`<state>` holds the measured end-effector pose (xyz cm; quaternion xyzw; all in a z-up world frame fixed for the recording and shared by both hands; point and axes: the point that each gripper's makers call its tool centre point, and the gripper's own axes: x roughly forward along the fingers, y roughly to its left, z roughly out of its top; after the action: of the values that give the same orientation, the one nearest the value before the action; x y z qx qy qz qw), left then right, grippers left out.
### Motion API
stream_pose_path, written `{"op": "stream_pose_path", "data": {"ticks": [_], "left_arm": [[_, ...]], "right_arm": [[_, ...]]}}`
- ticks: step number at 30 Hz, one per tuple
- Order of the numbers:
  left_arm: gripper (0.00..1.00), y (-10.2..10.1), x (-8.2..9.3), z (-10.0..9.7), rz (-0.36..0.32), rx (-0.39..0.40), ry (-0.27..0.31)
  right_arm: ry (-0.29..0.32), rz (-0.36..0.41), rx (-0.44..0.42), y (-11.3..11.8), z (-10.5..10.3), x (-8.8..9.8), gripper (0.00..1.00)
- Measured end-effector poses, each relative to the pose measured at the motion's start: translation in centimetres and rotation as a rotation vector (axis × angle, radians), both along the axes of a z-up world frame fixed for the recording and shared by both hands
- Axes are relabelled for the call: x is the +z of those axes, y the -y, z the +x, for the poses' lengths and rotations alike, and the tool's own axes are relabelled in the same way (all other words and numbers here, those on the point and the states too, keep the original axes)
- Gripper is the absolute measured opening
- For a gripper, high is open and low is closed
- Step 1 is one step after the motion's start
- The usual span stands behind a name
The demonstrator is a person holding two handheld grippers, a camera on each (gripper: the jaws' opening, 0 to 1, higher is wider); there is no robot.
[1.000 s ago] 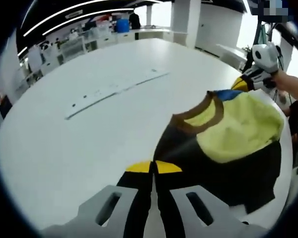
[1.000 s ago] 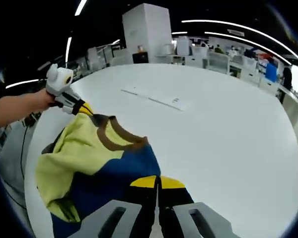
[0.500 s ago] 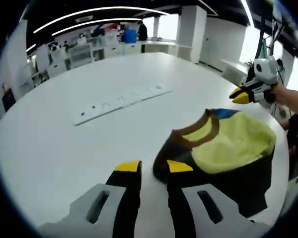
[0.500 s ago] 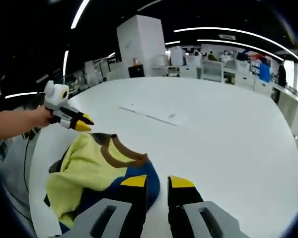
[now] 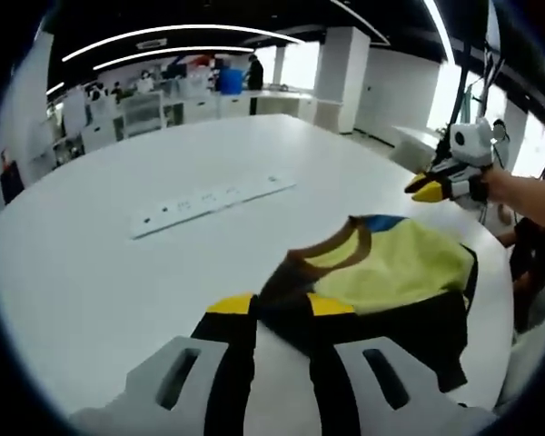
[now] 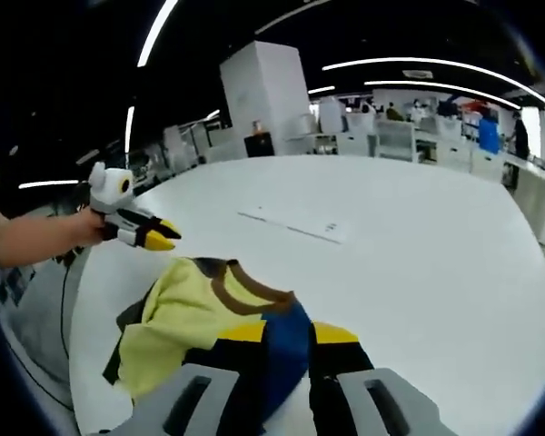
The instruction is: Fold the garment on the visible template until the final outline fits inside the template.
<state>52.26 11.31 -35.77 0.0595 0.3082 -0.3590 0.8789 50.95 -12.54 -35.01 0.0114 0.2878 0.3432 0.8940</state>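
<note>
While both grippers hover with jaws apart, left gripper point(image 5: 280, 309) and right gripper point(image 6: 289, 333) grip nothing. Garment point(image 5: 395, 272), yellow, blue and dark with brown collar, lies bunched on white table point(image 5: 118, 272), near its edge.

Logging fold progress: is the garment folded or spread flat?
Neither: the garment lies loosely bunched on the table, yellow lining upturned, both tongs open.

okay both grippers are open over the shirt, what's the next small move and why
Probably lower the left gripper and the right gripper back to the garment and take fresh grips near its edges. Both stand open and hold nothing, while the garment lies bunched on the white table, its yellow inside turned up and its brown collar curled, so it isn't a flat fold yet.
</note>
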Motion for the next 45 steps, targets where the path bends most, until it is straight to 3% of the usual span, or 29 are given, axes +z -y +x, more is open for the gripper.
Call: {"op": "stream_pose_path", "data": {"ticks": [13,31,41,45], "left_arm": [[0.16,0.9,0.5,-2.4,-0.016,-0.035,0.007],[0.17,4.7,0.2,-6.3,-0.034,-0.17,0.012],[0.17,6.3,-0.1,-7.6,-0.011,-0.254,0.023],[0.18,7.0,-0.2,-8.1,0.031,-0.312,0.053]], "right_arm": [[-0.01,0.021,-0.008,0.4,-2.0,0.4,0.06],[-0.043,0.001,0.013,0.3,-4.4,-0.6,0.06],[-0.068,-0.009,0.017,0.4,-5.2,-1.3,0.06],[-0.079,-0.009,0.019,0.3,-5.6,-1.6,0.06]]}}
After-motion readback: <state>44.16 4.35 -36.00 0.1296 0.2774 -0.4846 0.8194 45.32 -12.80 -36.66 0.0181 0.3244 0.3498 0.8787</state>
